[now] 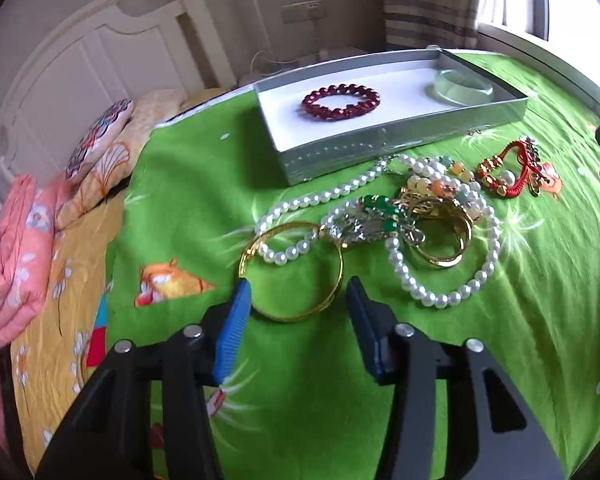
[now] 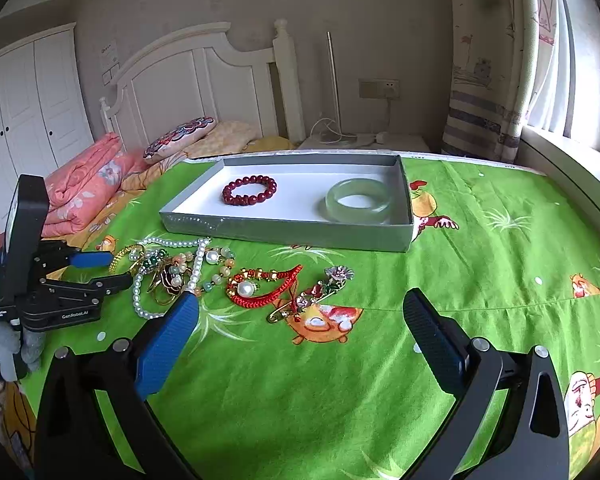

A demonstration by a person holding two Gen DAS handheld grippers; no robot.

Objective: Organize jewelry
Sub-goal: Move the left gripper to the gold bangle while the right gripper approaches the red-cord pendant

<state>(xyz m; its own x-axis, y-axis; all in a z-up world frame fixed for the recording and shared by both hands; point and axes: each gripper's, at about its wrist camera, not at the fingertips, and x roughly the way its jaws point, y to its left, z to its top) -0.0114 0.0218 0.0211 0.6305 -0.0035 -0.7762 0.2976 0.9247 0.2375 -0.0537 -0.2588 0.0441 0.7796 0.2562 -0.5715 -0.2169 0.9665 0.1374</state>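
Observation:
A grey tray [image 1: 380, 136] [image 2: 284, 234] on the green cloth holds a dark red bead bracelet [image 1: 341, 101] [image 2: 249, 190] and a pale green jade bangle [image 1: 463, 85] [image 2: 358, 200]. In front of it lies a tangled pile: a white pearl necklace [image 1: 404, 268] [image 2: 196, 264], a gold bangle [image 1: 292, 270], gold rings [image 1: 444, 236], a red cord bracelet [image 1: 504, 170] [image 2: 260, 288] and a flower brooch [image 2: 332, 280]. My left gripper [image 1: 298, 294] [image 2: 108, 268] is open, its fingers on either side of the gold bangle's near rim. My right gripper [image 2: 300, 312] is open and empty, just before the red cord bracelet.
The green cartoon cloth [image 2: 500, 272] covers a bed. Folded pink quilts [image 2: 84, 188] and pillows [image 2: 180, 136] lie at the left by the white headboard [image 2: 204, 76]. A window sill [image 2: 572, 168] runs along the right.

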